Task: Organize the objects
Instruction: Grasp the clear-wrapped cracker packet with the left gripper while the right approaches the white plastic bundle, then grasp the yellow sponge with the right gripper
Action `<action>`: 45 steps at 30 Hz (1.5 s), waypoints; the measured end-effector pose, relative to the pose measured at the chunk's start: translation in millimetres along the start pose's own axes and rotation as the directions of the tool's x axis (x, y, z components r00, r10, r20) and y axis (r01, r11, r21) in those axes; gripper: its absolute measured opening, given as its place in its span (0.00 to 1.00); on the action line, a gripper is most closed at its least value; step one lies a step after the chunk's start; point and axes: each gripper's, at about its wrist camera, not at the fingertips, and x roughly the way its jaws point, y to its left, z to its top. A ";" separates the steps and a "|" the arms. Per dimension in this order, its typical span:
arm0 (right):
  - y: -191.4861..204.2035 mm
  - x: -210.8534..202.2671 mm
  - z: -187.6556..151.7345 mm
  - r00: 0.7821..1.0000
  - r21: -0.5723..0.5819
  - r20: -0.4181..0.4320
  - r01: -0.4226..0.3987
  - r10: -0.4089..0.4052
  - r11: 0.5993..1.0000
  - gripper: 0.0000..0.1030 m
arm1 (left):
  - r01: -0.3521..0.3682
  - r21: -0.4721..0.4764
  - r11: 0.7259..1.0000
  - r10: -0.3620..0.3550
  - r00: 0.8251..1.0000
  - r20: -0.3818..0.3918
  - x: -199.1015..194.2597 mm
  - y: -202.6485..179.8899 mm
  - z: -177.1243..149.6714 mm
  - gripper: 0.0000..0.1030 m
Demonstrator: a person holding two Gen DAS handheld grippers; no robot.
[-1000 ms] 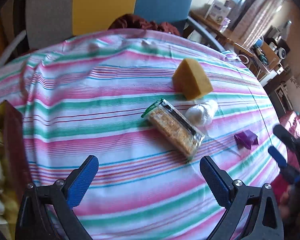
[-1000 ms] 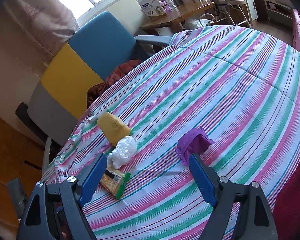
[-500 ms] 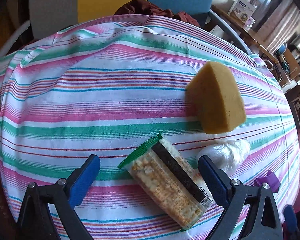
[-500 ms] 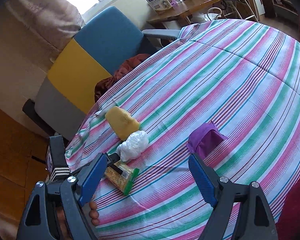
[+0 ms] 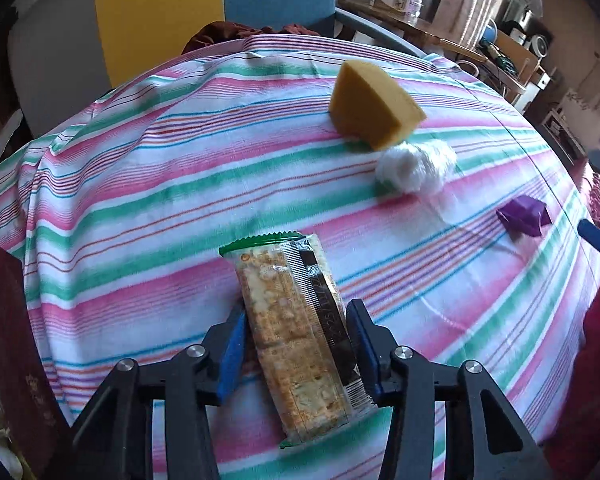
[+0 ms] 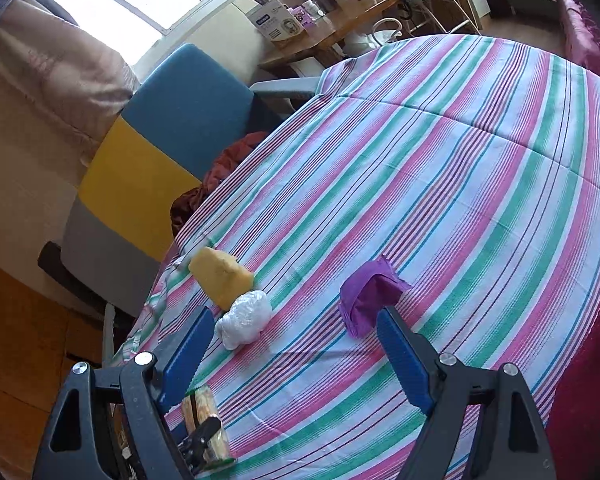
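Two blue pads of my left hand-held gripper have just been closing on the cracker packet, and they now pinch its long sides near the lower half while it lies on the striped table; my right hand-held gripper hangs wide and empty near the purple wrapper. I judge the packet light, with slick crinkly film and brittle crackers inside, so I would squeeze gently across the flat sides at mid-length, since a hard pinch could snap them or let the film slide.
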 end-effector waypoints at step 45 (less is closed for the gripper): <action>117.5 44.1 -43.9 0.965 -0.624 -0.223 -0.029 -0.142 0.781 0.48 | 0.110 -0.026 0.994 -0.107 0.988 0.109 -20.2 9.4 -46.7 0.44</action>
